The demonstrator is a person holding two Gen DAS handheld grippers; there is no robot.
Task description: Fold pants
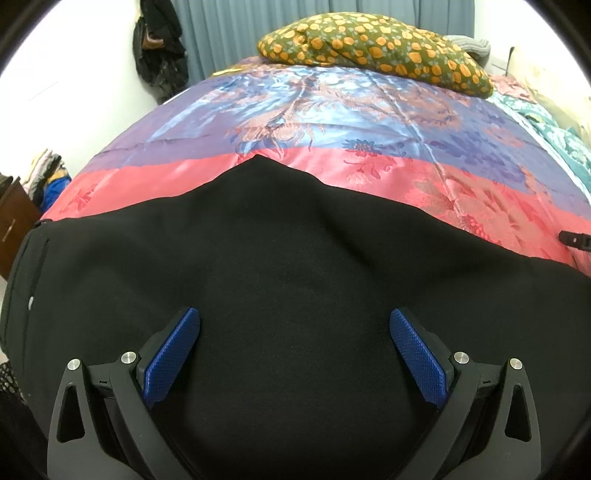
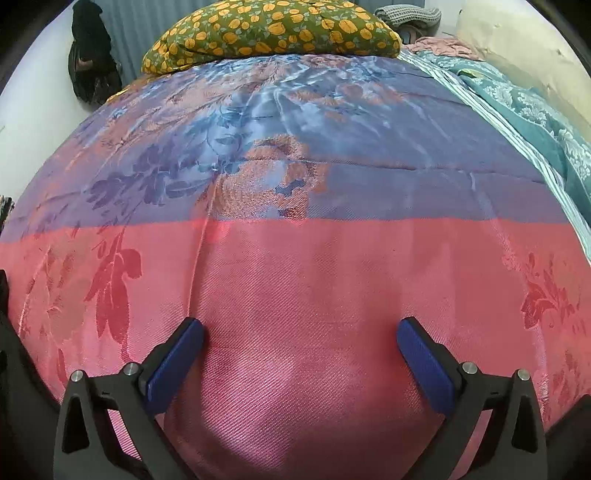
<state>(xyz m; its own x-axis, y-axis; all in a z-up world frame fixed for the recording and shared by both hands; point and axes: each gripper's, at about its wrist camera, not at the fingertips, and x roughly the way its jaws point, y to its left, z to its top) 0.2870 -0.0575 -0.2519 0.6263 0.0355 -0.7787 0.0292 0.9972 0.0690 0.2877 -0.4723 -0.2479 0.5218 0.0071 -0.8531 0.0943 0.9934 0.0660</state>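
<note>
black pants (image 1: 295, 258) lie spread on the pink band of a satin bedspread (image 1: 480, 206), seen in the left wrist view; a peak of cloth points toward the far side of the bed, and a seamed edge with a small pale button or rivet runs down the left margin, probably the waistband end. the cloth looks matte, soft and of medium weight, sagging into shallow creases; it should drape and bunch rather than hold a line, and may slide readily on the glossy cover beneath. judged best hold: a pinch at an edge or corner, such as the waistband side or the far peak, not the flat middle.

left gripper (image 1: 295, 321): blue pads spread wide, hanging over the middle of the pants, nothing between them. right gripper (image 2: 300, 330): likewise spread wide and empty, over bare pink bedspread (image 2: 295, 266); only a dark sliver at the left margin of that view, whose nature cannot be told.

surroundings: a flowered olive-and-orange pillow (image 1: 373, 48) at the far end, well apart from the pants; a teal patterned blanket (image 2: 524, 122) along the right side; grey curtains (image 1: 229, 29) and dark garments hanging on the wall (image 1: 159, 51). nothing lies on the pants or blocks the fold.
</note>
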